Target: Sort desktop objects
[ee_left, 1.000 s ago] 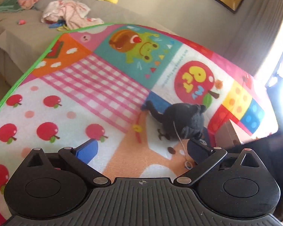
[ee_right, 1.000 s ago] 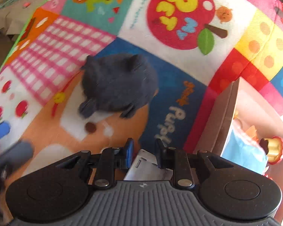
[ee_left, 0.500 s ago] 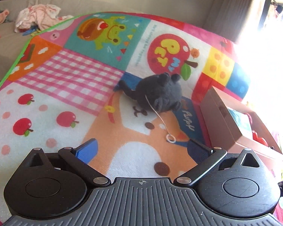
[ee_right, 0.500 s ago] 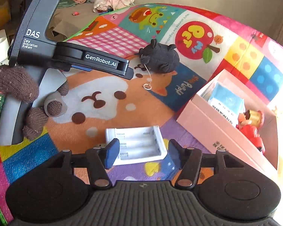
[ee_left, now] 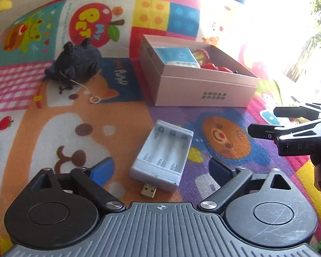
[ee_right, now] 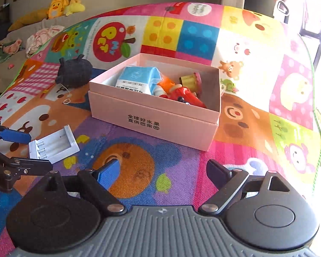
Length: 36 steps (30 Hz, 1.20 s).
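Hiding part of the red figurine (ee_right: 183, 94) & blue packet (ee_right: 137, 79): one pink box (ee_right: 160, 120). One charger (ee_left: 163, 156) between closing left gripper (ee_left: 160, 171) jaws, untouched; right gripper (ee_right: 163, 171) opening, empty.

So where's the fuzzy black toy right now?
In the left wrist view the black plush toy lies on the play mat, upper left, beside the pink box.
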Each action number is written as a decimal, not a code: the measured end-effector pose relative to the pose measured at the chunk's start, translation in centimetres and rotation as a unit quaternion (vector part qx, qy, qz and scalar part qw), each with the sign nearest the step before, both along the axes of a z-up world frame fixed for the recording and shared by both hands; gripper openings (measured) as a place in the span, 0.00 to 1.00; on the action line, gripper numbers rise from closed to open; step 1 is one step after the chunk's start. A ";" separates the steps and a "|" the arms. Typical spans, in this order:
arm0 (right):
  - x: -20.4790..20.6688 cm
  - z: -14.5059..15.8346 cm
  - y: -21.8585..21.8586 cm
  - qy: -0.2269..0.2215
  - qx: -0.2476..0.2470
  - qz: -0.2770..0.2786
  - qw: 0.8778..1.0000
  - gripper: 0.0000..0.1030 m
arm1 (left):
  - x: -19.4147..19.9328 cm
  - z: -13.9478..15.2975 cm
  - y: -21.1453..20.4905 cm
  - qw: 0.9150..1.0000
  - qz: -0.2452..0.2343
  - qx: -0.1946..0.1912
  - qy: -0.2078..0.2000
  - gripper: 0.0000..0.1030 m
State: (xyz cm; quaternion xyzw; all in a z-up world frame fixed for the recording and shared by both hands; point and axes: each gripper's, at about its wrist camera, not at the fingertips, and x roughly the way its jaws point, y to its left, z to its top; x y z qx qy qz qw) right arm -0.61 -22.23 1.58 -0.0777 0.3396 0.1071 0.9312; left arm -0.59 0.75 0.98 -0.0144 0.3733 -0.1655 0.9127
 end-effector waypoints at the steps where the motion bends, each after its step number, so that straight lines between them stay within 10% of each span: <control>1: -0.2 -0.1 -0.4 -0.001 0.003 -0.004 1.000 0.86 | 0.0 0.1 -0.6 1.000 -0.002 0.013 -0.005 0.78; 9: -0.8 -0.6 -2.4 -0.028 0.001 -0.042 0.999 0.95 | 2.2 0.1 -5.7 0.996 -0.075 0.033 -0.024 0.55; 18: -0.8 -0.3 -2.7 -0.048 -0.024 -0.045 0.998 0.96 | 2.6 0.2 -6.4 0.994 -0.095 0.043 -0.045 0.92; 31: -0.1 0.9 2.6 -0.039 -0.022 0.048 0.998 0.96 | 1.3 -0.5 -1.0 0.997 -0.007 0.075 -0.033 0.94; 36: -0.5 -0.2 4.7 0.001 -0.016 0.074 0.997 0.99 | 2.7 -0.3 1.6 0.998 0.046 0.029 -0.020 0.95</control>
